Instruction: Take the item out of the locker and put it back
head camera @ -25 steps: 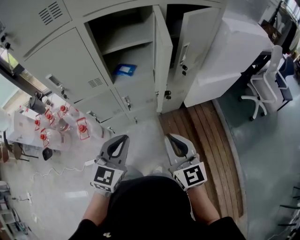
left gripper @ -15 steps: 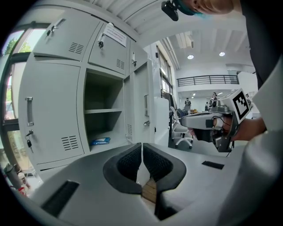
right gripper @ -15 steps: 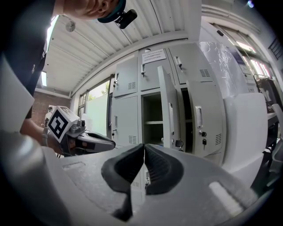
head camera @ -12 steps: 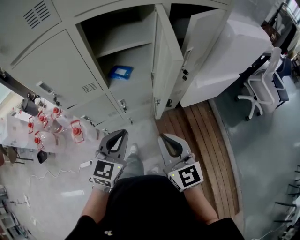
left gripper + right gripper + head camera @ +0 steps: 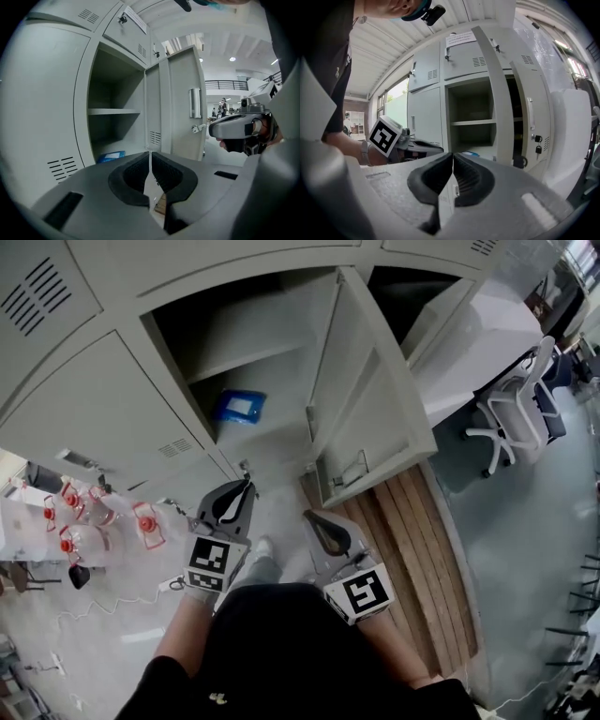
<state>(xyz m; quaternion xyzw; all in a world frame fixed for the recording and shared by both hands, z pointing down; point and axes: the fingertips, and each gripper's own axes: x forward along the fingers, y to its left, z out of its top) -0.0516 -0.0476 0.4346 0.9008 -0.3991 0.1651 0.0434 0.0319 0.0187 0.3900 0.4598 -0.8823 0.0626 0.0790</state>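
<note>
Head view: nearer the open locker, item not yet taken.
Since a second ago the locker (image 5: 178, 310) has drawn closer, and its door (image 5: 366, 409) now hangs just beyond the right gripper (image 5: 309, 515). The blue item (image 5: 238, 406) still lies inside, straight ahead of the left gripper (image 5: 247, 487). Both pairs of jaws are pressed together, empty; the reach seems about to start.

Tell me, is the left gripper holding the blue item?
No, the left gripper is shut and empty, while the blue item lies inside the locker.
</note>
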